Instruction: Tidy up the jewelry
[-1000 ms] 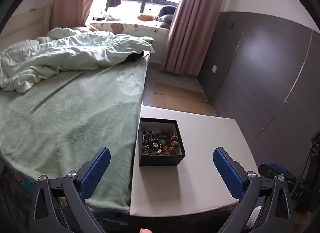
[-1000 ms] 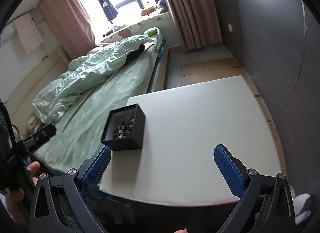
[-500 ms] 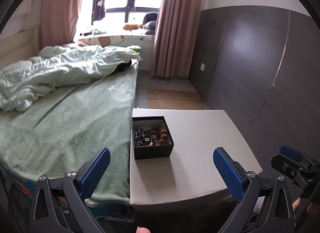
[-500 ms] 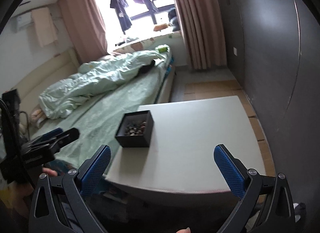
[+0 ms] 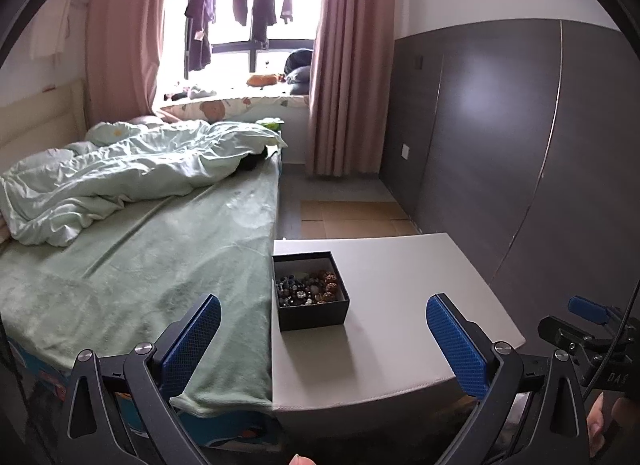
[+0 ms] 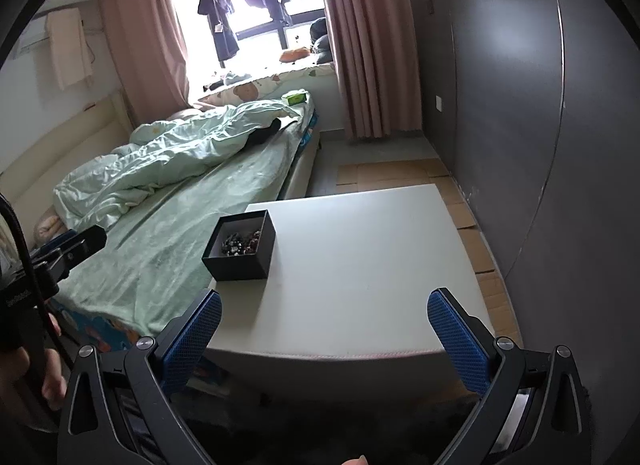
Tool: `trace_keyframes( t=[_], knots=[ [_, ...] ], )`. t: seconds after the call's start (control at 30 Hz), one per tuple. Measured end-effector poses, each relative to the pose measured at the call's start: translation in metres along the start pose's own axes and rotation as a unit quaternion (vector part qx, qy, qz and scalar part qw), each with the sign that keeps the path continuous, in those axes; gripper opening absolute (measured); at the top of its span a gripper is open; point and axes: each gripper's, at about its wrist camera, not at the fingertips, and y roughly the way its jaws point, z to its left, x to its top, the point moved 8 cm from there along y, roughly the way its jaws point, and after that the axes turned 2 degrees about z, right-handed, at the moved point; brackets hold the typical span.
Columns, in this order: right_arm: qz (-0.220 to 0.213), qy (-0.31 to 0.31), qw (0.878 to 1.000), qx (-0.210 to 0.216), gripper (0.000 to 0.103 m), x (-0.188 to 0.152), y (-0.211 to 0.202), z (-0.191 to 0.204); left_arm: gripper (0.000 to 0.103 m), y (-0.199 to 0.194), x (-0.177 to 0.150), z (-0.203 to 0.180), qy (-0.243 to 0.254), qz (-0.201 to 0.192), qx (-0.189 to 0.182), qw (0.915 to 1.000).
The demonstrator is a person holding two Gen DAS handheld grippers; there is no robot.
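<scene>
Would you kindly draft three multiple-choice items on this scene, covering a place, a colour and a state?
1. Where does the black box stand?
A. on the bed
B. on the white table, at its edge nearest the bed
C. on the floor

2. What colour are the pads of the left gripper?
A. blue
B. red
C. green

3. How is the right gripper?
A. shut on beads
B. shut and empty
C. open and empty

Answers: B, the box sits on the white table beside the green bed; A, both pads show blue; C, its fingers stand wide apart, holding nothing.

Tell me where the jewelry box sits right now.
The black jewelry box sits on the white table, at its left edge beside the bed, ahead of both open grippers.
</scene>
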Motion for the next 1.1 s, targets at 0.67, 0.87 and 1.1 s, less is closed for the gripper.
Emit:
trace_keyframes(
  t=[0.67, 0.87, 1.1],
  knots=[
    [0.007, -0.004, 1.000, -0.012, 0.103, -0.0031, 0.0043, -0.0029, 0.103, -0.0013, -0.0002, -0.0001, 0.002, -0.004, 0.003, 1.0000],
    [0.007, -0.012, 1.000, -0.013, 0.103, -0.0019, 0.0038, 0.0026, 0.103, -0.0019, -0.0001, 0.0008, 0.001, -0.006, 0.004, 1.0000],
    [0.007, -0.014, 1.000, -0.012, 0.103, -0.0019, 0.0028, 0.0038, 0.103, -0.0022, 0.0001, 0.0040, -0.005, -0.005, 0.004, 1.0000]
  ],
)
